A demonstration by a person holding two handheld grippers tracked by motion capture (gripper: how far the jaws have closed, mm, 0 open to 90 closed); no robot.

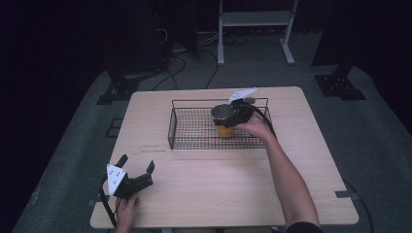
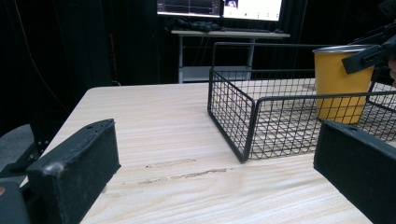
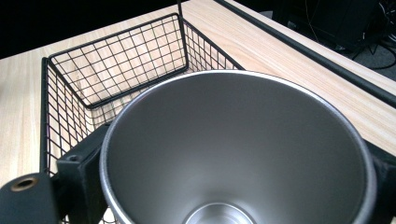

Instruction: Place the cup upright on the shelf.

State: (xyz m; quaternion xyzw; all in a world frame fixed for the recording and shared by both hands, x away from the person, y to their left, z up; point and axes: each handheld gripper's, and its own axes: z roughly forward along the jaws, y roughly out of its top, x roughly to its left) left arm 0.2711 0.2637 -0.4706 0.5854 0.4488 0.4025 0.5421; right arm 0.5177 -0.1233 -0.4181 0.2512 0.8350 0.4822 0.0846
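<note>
Your yellow metal cup [image 1: 224, 121] with the bare steel inside and rolled silver rim stands upright, mouth up, in the black wire mesh basket [image 1: 194, 128], over toward the basket's right end. From the right gripper view the steel interior is smooth and holds nothing, narrowing down to a small flat bottom. In the left gripper view the yellow wall tapers toward the base, and that base looks to sit on the mesh floor. The basket sits on the far half of the pale wooden worktop [image 1: 218, 189], roughly centred between its left and right edges, and its wire walls ring the cup on every side; the long far rail runs just behind your right hand [image 1: 255, 127]. Your right gripper [image 1: 232, 118] comes in over the basket's right end and its black jaws are clamped on the cup at the rim, one on each side of the wall, with the white plate sticking up above it. Your left gripper [image 1: 137, 167] rests at the near left corner of the worktop, jaws spread wide with nothing between them, pointing toward the basket and well apart from the cup. A few scuff marks show on the wood between that gripper and the basket's near left corner.
</note>
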